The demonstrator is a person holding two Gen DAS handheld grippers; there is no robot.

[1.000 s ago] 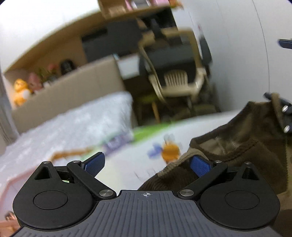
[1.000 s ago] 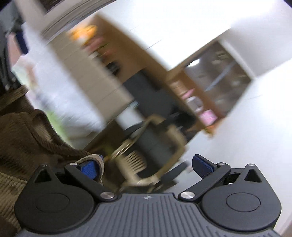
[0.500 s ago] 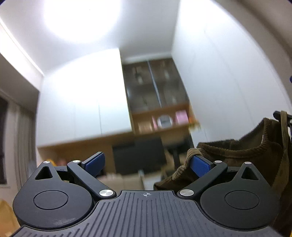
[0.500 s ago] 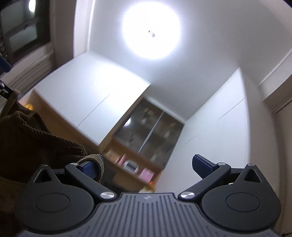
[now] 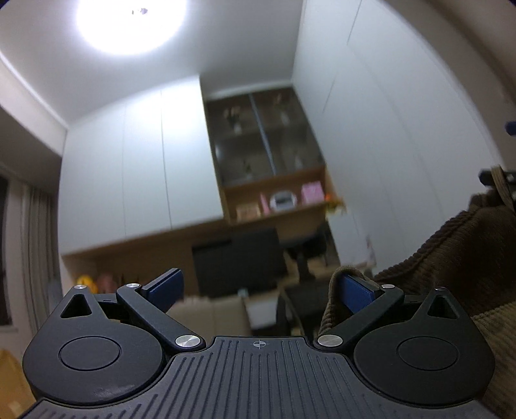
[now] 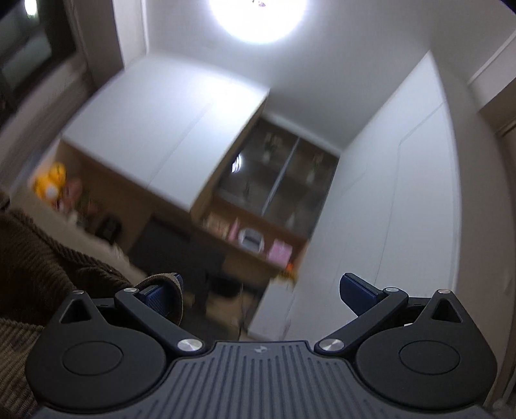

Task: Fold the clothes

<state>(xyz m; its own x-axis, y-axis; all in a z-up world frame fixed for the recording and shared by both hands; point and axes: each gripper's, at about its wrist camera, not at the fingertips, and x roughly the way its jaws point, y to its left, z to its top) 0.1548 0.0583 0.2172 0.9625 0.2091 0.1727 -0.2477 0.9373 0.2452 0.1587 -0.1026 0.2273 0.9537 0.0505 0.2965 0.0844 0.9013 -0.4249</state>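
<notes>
Ceiling light [image 5: 130, 24] & white cabinets [image 5: 142, 161] fill yr view; both jaws spread, brown corduroy garment [image 5: 458, 254] draped over inner fingers.

Both tongs tilted up from the mat toward the ceiling light [image 5: 130, 24].
</notes>
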